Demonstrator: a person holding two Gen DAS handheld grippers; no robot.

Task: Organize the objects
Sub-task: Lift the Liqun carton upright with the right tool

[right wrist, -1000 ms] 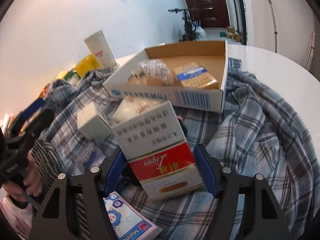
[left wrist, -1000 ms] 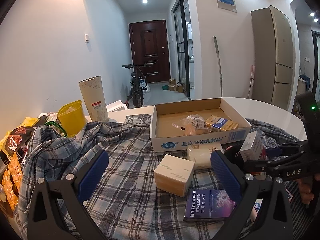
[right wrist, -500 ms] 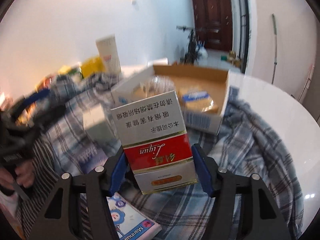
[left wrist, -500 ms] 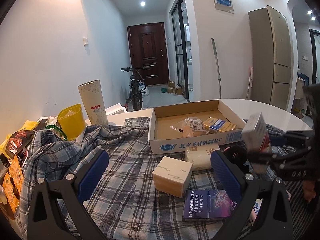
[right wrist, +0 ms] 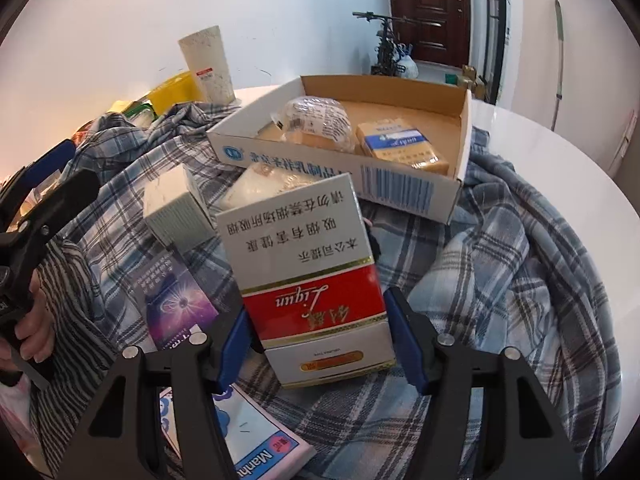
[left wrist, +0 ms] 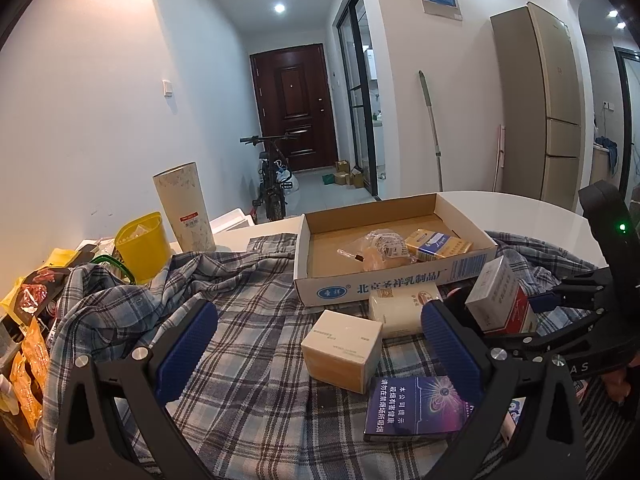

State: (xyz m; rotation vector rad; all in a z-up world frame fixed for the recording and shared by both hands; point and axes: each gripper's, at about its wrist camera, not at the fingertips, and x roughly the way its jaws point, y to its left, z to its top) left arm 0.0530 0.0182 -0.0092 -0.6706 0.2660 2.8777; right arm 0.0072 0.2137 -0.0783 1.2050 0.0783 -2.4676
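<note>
Your right tongs (right wrist: 320,344) are clamped on the red and white carton (right wrist: 308,280), held just in front of the cardboard tray (right wrist: 460,168) that lies on the plaid shirt (right wrist: 520,280) over the bench. Lift it clear of the near wall, then drop it into the bare corner beside the yellow pack (right wrist: 400,148). Left tongs (left wrist: 316,344) hang spread, holding nothing
</note>
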